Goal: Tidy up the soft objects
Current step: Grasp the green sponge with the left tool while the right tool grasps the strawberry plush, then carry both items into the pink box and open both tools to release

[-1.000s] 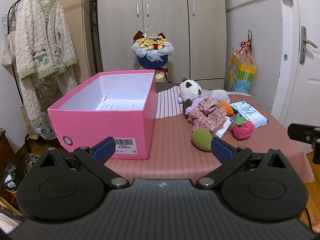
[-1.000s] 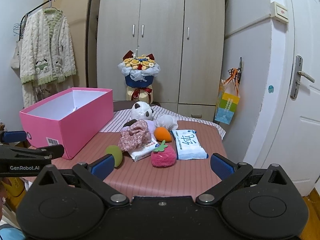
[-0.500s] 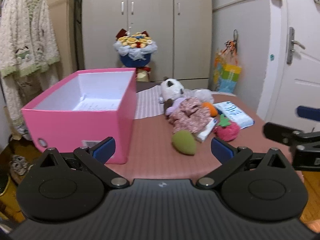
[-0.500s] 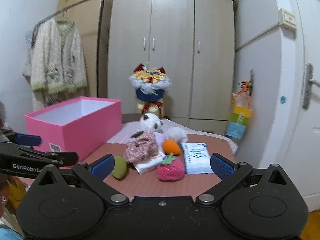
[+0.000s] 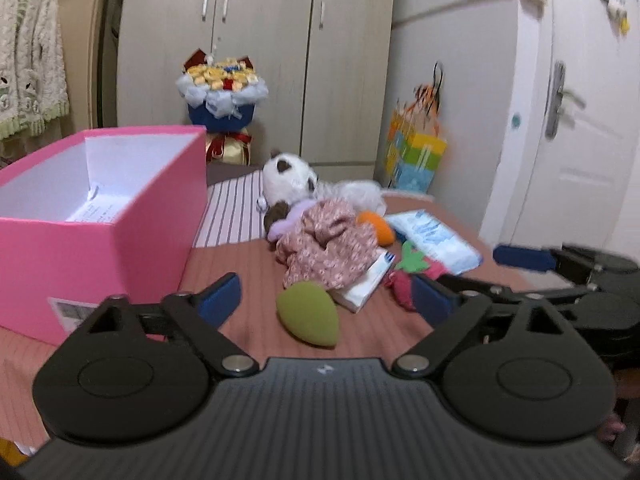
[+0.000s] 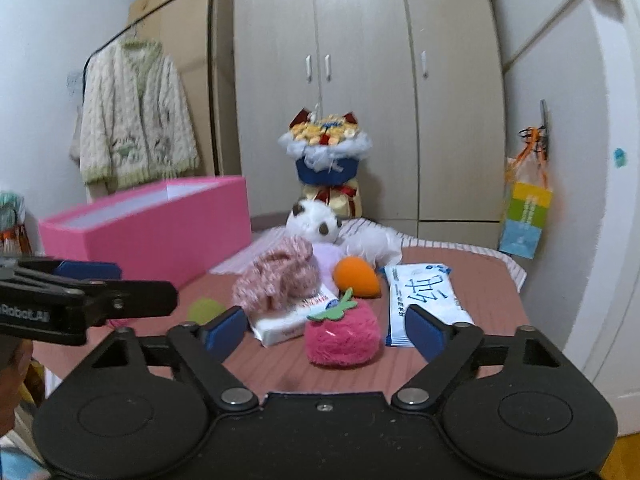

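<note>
An open pink box (image 5: pixel 100 236) stands at the table's left. Beside it lies a pile: a panda plush (image 5: pixel 290 182), a floral pink scrunchie (image 5: pixel 328 240), an orange sponge (image 6: pixel 356 278), a green sponge (image 5: pixel 308 314), a pink fuzzy strawberry (image 6: pixel 342 338), a small tissue pack (image 6: pixel 288 320) and a wet-wipes pack (image 6: pixel 424 300). My left gripper (image 5: pixel 326 300) is open with the green sponge between its fingers, not gripped. My right gripper (image 6: pixel 326 326) is open just before the strawberry. Each gripper shows at the edge of the other's view.
The table (image 5: pixel 248 264) has a reddish striped cloth. A flower bouquet (image 6: pixel 326 152) stands behind it before a wardrobe (image 6: pixel 360 80). A cardigan (image 6: pixel 132 108) hangs on a rack at left. A coloured bag (image 6: pixel 526 216) hangs at right beside a white door (image 5: pixel 580 120).
Both grippers have moved forward and lower towards the pile. The green sponge now lies between the left fingers, and the strawberry sits close before the right fingers. Both stay open.
</note>
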A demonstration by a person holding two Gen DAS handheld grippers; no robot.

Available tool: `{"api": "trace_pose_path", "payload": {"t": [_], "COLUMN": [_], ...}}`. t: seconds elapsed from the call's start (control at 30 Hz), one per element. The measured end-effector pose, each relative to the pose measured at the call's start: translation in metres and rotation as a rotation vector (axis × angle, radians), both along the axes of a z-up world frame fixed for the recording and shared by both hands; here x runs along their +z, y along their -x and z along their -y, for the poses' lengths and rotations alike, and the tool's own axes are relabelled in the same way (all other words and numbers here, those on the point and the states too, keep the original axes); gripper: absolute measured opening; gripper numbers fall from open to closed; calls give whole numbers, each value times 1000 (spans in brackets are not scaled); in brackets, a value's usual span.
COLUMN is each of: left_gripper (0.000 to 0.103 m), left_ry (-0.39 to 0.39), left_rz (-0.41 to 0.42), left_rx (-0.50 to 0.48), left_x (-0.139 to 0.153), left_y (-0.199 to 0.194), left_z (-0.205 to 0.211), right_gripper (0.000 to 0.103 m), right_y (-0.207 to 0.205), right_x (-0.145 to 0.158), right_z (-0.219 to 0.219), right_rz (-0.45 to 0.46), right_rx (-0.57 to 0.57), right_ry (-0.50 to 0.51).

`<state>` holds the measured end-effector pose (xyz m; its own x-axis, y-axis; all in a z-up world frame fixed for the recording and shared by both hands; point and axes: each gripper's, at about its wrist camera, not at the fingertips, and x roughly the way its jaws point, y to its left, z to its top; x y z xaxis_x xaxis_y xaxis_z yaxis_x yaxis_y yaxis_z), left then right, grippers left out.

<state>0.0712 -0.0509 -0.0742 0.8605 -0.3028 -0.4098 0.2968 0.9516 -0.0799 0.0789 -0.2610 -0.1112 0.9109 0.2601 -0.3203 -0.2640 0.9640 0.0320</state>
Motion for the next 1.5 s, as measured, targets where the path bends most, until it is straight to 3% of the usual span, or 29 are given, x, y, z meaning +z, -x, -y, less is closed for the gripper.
{"api": "trace_pose_path", "payload": {"t": [0.07, 0.17, 0.33, 0.43, 0.53, 0.57, 0.97, 1.1, 1.5], "left_gripper": [73, 64, 61, 61, 47, 44, 40, 41, 41], "left_ry": [-31, -33, -8, -9, -37, -48, -34, -16, -23], "left_rz": [-24, -80, -168, -161, -146, -142, -118, -147, -194], "left_rx": [25, 33, 51, 63, 59, 55, 43, 16, -41], "left_x": [-9, -22, -37, -39, -41, -41, -29, -22, 16], "left_y": [-13, -30, -52, -57, -58, -57, -35, -25, 18], "left_z": [6, 9, 9, 11, 17, 19, 8, -4, -68], "right_gripper": [82, 82, 81, 79, 56, 55, 51, 52, 52], "right_y": [-12, -32, -51, -62, -65, -66, -43, -34, -13], "right_x": [-6, -15, -24, -29, -33, -34, -31, -25, 8], "right_z": [1, 6, 5, 3, 0, 0, 4, 2, -26], "right_rz": [-11, -43, -80, -102, -98, -104, -137, -152, -271], "right_rx": [1, 12, 51, 60, 52, 58, 11, 13, 163], "right_ry": [13, 16, 22, 22, 43, 42, -12, -29, -69]}}
